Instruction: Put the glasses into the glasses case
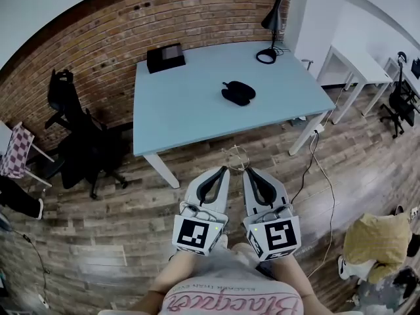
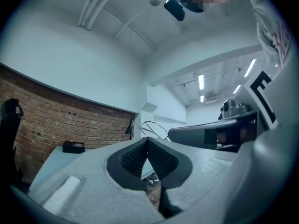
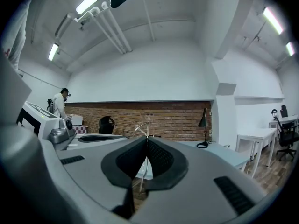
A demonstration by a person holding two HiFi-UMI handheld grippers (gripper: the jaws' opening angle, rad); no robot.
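Thin wire-framed glasses hang between the tips of my two grippers, over the wooden floor in front of the pale blue table. My left gripper and right gripper lie side by side, both shut, each pinching part of the frame. The left gripper view shows the wire rims just past the shut left gripper. A thin temple runs through the shut right gripper. The black glasses case lies on the table, far from both grippers; whether its lid is up I cannot tell.
A black box and a black desk lamp stand at the table's back. A black office chair is to the left, white desks to the right. A cable and a yellow bag lie on the floor.
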